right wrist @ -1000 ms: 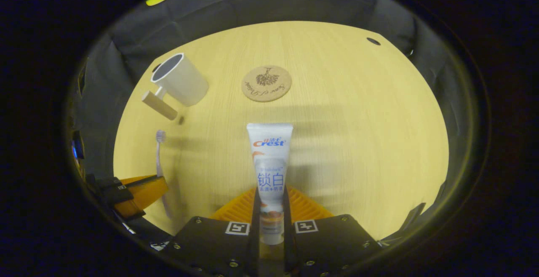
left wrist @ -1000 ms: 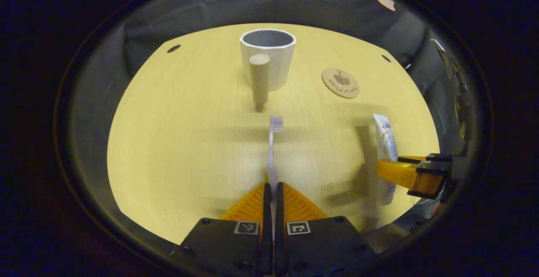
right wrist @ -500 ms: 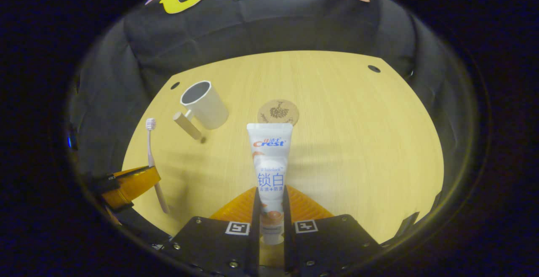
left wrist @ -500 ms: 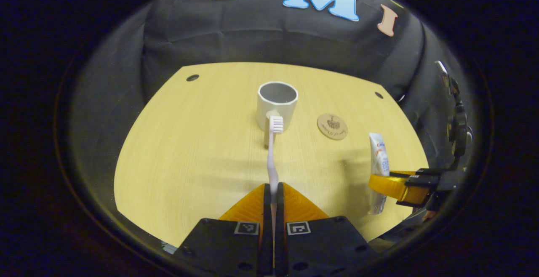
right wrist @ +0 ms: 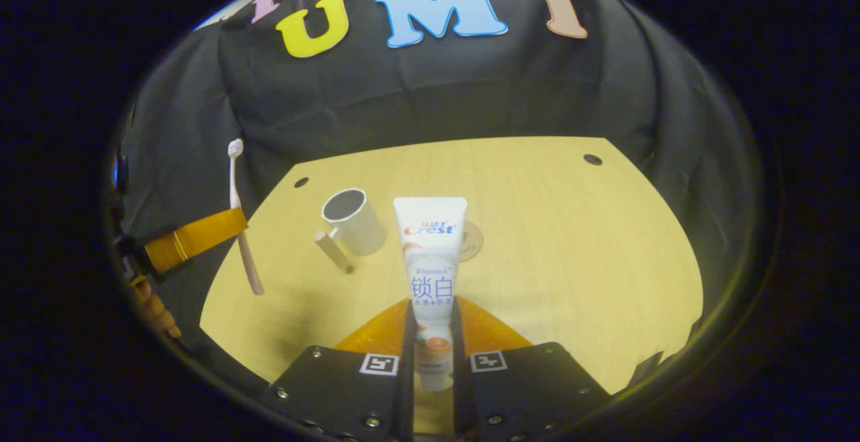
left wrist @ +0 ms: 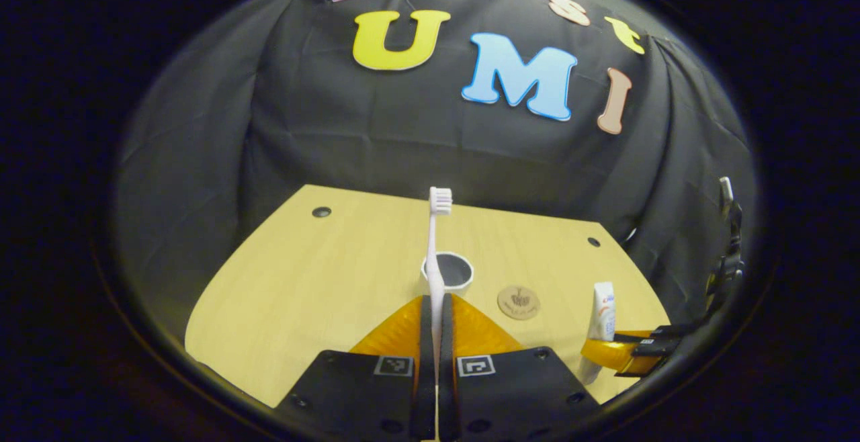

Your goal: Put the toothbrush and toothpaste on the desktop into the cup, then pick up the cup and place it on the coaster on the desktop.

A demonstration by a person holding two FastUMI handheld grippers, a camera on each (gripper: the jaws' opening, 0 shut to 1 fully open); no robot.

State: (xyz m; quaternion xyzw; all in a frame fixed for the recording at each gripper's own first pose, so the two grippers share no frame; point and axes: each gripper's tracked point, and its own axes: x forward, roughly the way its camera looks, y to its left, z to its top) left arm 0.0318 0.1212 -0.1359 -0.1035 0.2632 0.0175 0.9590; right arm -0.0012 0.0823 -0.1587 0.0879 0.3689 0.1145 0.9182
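A black cloth hangs in soft folds behind a pale wood-grain desktop (left wrist: 316,294) with small dark round holes near its far corners. On it stands a plain white cup (right wrist: 354,221), round and smooth-walled, empty, with a stubby wooden peg of a handle sticking out from its side. Just beside the cup lies a flat round coaster (left wrist: 519,301), cork-like, with a dark drawing printed on its face.

In the left gripper view, the left gripper (left wrist: 435,314) is clamped on the lower handle of a thin white toothbrush (left wrist: 436,254), which stands upright between its ribbed fingers, bristle head at the top and well above the desktop. The cup sits straight ahead of it, lower down and a little beyond the fingertips.

In the right gripper view, the right gripper (right wrist: 433,318) pinches a white plastic toothpaste tube (right wrist: 431,254) near its cap end, both fingers pressing its sides; the broad flat crimped end points up. The tube is held off the desktop, near the cup, which lies just to its left, and it hides part of the coaster behind it.
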